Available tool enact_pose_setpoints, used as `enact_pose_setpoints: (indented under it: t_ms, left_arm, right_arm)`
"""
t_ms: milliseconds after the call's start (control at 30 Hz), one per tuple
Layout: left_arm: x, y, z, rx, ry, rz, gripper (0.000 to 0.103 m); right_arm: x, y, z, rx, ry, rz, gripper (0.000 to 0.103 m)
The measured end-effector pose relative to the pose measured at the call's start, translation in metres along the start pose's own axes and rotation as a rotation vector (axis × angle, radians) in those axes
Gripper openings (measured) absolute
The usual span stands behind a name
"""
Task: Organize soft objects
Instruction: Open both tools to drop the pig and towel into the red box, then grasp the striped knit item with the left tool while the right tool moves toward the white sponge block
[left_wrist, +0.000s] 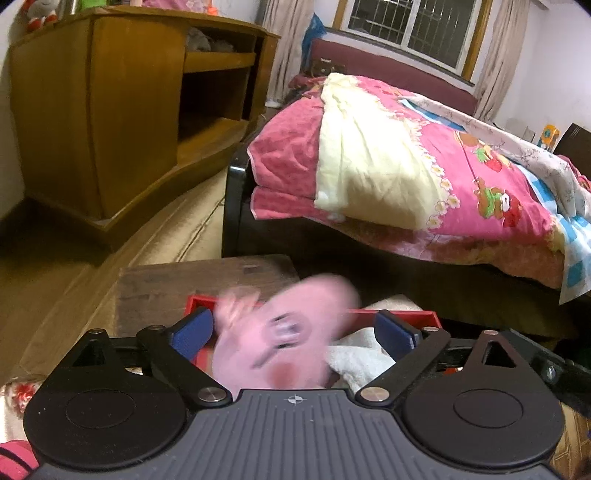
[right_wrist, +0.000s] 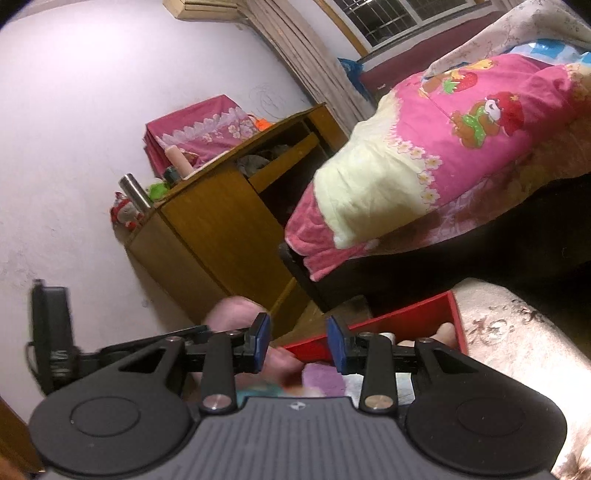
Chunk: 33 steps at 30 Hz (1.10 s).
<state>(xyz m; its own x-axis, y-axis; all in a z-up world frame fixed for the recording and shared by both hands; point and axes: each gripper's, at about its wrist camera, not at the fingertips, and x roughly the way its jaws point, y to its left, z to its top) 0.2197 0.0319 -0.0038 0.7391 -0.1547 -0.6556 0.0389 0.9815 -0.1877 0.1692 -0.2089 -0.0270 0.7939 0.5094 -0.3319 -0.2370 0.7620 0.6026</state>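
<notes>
A pink plush (left_wrist: 280, 332) is seen, blurred, between the spread pads of the left tongs (left_wrist: 293, 332), over the red box (left_wrist: 402, 317); neither pad is seen pressing on it. A white cloth (left_wrist: 360, 354) lies in the box just right of the plush. The box sits on a brown wooden surface (left_wrist: 177, 284). Farther off, a bed (left_wrist: 388, 258) is covered with a pink quilt (left_wrist: 461, 177) and a pale yellow cloth (left_wrist: 369, 162). At far left a wooden cabinet (left_wrist: 110, 122) with open shelves is set against the wall, with a small red and white toy (left_wrist: 40, 14) on top.

In the right wrist view, the right tongs (right_wrist: 297, 343) are tilted, with their blue pads set a little apart and nothing pinched between them. Below them the red box (right_wrist: 406, 321) is seen, and pink, purple and teal soft things, too blurred to name, are glimpsed under the pads. A patterned pale cover (right_wrist: 517, 350) lies just right of the box. The left tongs' dark body (right_wrist: 51, 339) is seen at left.
</notes>
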Motion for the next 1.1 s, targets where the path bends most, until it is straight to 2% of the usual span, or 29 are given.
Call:
enact_pose_setpoints:
  t_ms: [233, 400, 600, 767, 1100]
  left_arm:
    - [-0.009, -0.003, -0.001, 0.011, 0.001, -0.010, 0.092]
    - [-0.028, -0.011, -0.012, 0.060, -0.004, 0.013, 0.093]
    - [-0.052, -0.019, -0.032, 0.086, 0.011, 0.017, 0.093]
    - [-0.066, -0.026, -0.053, 0.132, 0.035, 0.053, 0.093]
    - [-0.088, -0.029, -0.091, 0.149, 0.098, 0.022, 0.093]
  right_arm:
    - [-0.004, 0.009, -0.006, -0.035, 0.012, 0.002, 0.006]
    - [-0.019, 0.010, -0.013, -0.034, 0.019, -0.047, 0.006]
    - [-0.046, 0.013, -0.021, -0.026, 0.030, -0.071, 0.006]
    - [-0.066, 0.016, -0.035, -0.043, 0.045, -0.112, 0.006]
    - [-0.095, 0.011, -0.070, -0.016, 0.115, -0.167, 0.007]
